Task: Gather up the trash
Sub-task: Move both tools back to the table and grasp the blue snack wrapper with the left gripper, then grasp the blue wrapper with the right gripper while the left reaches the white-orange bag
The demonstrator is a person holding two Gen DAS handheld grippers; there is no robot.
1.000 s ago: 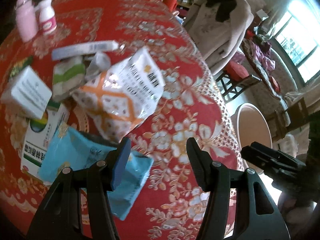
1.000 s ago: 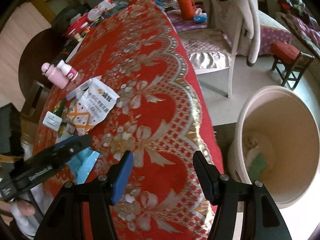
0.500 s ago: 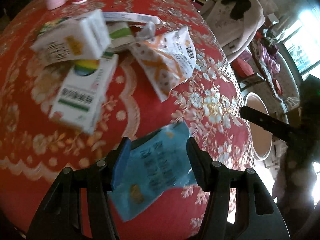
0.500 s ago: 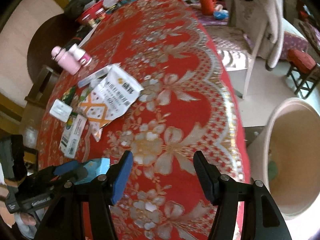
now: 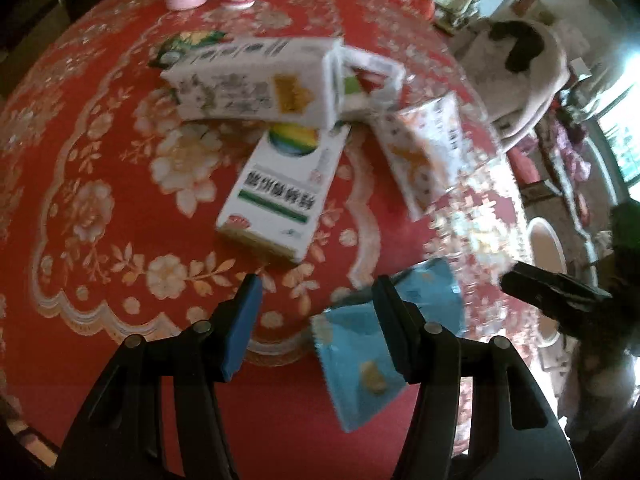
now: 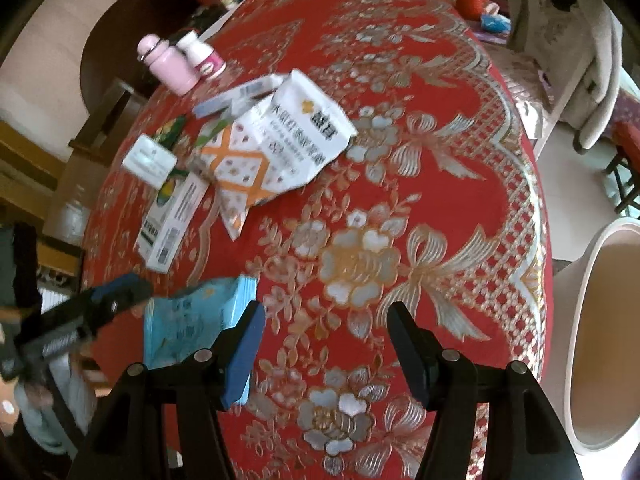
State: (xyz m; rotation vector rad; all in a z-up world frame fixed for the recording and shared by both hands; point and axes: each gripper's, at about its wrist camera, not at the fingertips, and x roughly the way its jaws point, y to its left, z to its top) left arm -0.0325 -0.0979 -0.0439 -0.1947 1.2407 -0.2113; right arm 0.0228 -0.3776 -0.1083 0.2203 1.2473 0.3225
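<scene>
A blue snack wrapper (image 5: 360, 360) lies near the table's front edge, partly under the right finger of my open left gripper (image 5: 316, 300); it also shows in the right wrist view (image 6: 188, 320). Behind it lie a white and green box (image 5: 280, 188), a longer white carton (image 5: 248, 84) and an orange and white bag (image 5: 424, 152). My right gripper (image 6: 326, 324) is open and empty above the red cloth, to the right of the wrapper. A beige bin (image 6: 600, 332) stands on the floor at the right.
A pink bottle (image 6: 168, 64) and a small white bottle (image 6: 202, 54) stand at the back of the red floral tablecloth (image 6: 400, 160). A chair draped with a pale coat (image 6: 576, 40) stands beyond the table. The bin also shows in the left wrist view (image 5: 548, 248).
My left gripper has swung left and back, so the blue wrapper has shifted from between the fingers to under the right finger. My right gripper has moved closer to the table.
</scene>
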